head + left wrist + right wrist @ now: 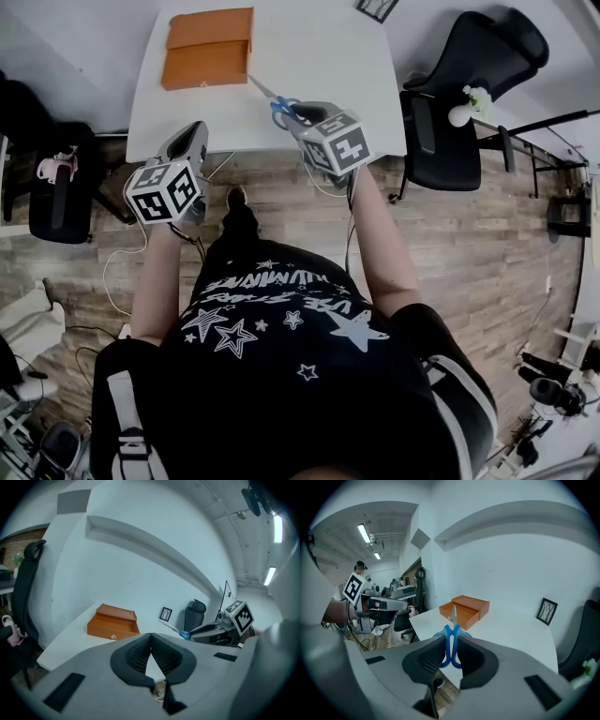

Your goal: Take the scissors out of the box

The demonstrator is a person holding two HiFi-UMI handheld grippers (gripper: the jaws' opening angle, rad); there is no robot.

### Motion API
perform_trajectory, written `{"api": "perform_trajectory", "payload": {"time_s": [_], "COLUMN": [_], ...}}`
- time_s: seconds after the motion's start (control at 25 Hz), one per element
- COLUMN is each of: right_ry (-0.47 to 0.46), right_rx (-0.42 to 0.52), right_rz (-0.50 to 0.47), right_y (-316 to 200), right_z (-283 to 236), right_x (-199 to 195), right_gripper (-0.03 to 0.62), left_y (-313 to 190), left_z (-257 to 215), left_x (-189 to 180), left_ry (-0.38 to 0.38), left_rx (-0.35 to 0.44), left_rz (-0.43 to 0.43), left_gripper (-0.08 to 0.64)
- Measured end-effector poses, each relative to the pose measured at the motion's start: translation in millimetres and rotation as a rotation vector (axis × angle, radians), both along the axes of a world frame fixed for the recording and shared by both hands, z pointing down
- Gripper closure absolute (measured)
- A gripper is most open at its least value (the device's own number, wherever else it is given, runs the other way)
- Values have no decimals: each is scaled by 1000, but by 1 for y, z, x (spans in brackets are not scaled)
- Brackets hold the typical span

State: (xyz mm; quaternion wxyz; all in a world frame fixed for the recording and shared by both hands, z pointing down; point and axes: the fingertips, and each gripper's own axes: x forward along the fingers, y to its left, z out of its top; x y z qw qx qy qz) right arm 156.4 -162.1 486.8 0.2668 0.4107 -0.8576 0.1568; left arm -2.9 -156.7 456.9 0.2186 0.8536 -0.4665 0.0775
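Note:
The scissors (pixel 273 100) have blue handles and steel blades. My right gripper (pixel 293 112) is shut on the handles and holds them above the near edge of the white table (pixel 309 56), blades aimed at the orange box. In the right gripper view the blue handles (pixel 451 645) sit pinched between the pads, the blade tip up. The orange wooden box (pixel 208 47) lies open at the table's far left, its lid folded back. My left gripper (pixel 190 136) hangs by the table's near left edge; its jaws (pixel 151 638) are shut with nothing in them.
A black office chair (pixel 461 98) stands right of the table and another dark chair (pixel 54 192) to the left. A small picture frame (pixel 376 7) sits at the table's far edge. Cables (pixel 117 258) trail over the wooden floor below.

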Motion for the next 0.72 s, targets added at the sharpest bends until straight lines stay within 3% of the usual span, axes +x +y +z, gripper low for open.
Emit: {"api": "perform_trajectory", "payload": {"time_s": [0.72], "right_ry": [-5], "right_rx": [10], "right_rz": [-33], "right_y": [92], "right_z": [-3], "right_x": [5], "right_gripper": [491], "left_y": [101], "left_z": [-1], "left_x": [-1], "left_ry": [-12], "left_rx": [0], "left_rz": [-36], "left_gripper": [541]}}
